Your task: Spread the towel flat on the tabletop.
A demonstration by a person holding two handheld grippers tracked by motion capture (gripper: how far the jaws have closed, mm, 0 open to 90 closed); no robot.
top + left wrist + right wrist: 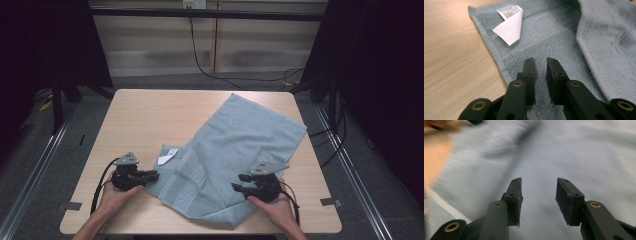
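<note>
Just one towel (235, 150), one label (167, 155), two grippers.

- My table (150, 115) is a light wooden top with rounded corners, and its far left part lies bare.
- A black cable (200, 57) hangs down the pale wall panels (160, 40) behind it.
- Grey floor (50, 165) surrounds the table, with metal rails (345, 165) running along both sides.
</note>
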